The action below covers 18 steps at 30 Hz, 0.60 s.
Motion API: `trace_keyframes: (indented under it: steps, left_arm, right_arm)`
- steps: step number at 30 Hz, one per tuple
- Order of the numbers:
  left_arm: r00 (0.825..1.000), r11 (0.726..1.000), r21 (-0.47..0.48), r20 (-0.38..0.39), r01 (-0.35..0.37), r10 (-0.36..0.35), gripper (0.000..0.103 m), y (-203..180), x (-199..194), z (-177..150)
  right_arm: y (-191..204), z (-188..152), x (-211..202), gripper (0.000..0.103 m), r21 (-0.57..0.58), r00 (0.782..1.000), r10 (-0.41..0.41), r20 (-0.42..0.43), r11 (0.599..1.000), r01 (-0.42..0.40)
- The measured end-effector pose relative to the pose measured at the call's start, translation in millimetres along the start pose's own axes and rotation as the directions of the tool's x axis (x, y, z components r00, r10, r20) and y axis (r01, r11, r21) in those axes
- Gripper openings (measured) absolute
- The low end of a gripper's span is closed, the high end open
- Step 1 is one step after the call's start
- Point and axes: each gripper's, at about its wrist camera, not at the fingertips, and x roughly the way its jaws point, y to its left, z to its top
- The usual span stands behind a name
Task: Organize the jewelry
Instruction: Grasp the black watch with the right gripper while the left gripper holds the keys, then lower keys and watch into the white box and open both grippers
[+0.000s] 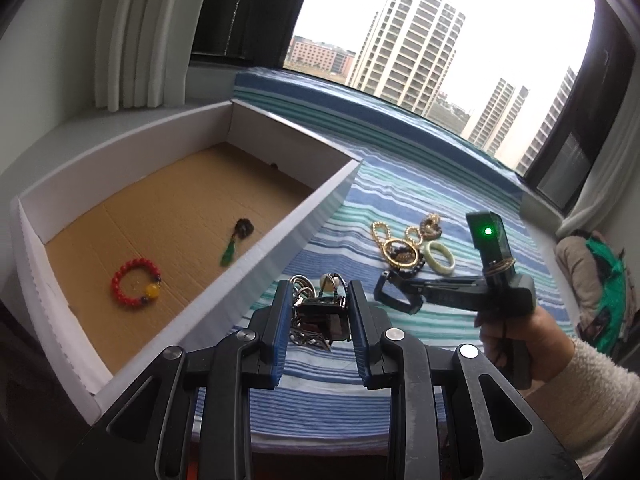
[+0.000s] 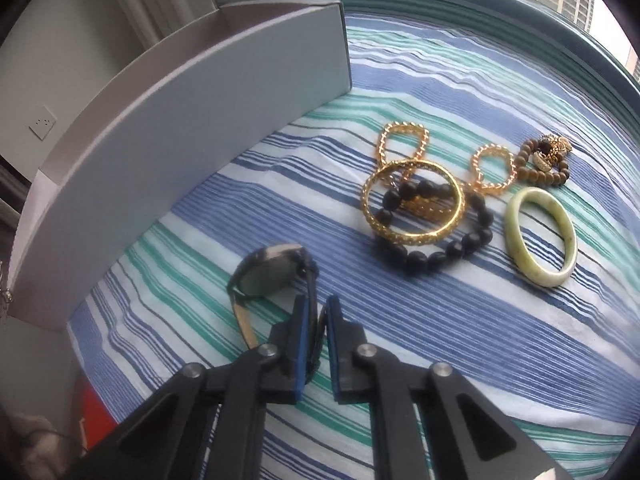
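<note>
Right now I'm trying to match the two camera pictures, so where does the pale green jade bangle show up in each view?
Left wrist view: the pale green jade bangle lies right of centre on the striped cloth, beside the gold pieces.
Right wrist view: the bangle lies at the right, on the same cloth.
Shared landmark: the wide gold bangle overlapping the black bead bracelet.

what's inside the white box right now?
In the white box, on its brown cardboard floor: a red bead bracelet with a yellow bead, and a dark charm with a green pendant. The near wall hides the floor strip right behind it.
</note>
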Motion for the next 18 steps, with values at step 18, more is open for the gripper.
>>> trace_keyframes:
  steps: [18]
  left_arm:
    - [0.967, 0.947, -0.224, -0.165, -0.231, 0.197, 0.027, 133, 105, 91]
  right_arm:
    - [154, 174, -3, 0.009, -0.11, 0.951, 0.266, 0.159, 0.962, -0.251]
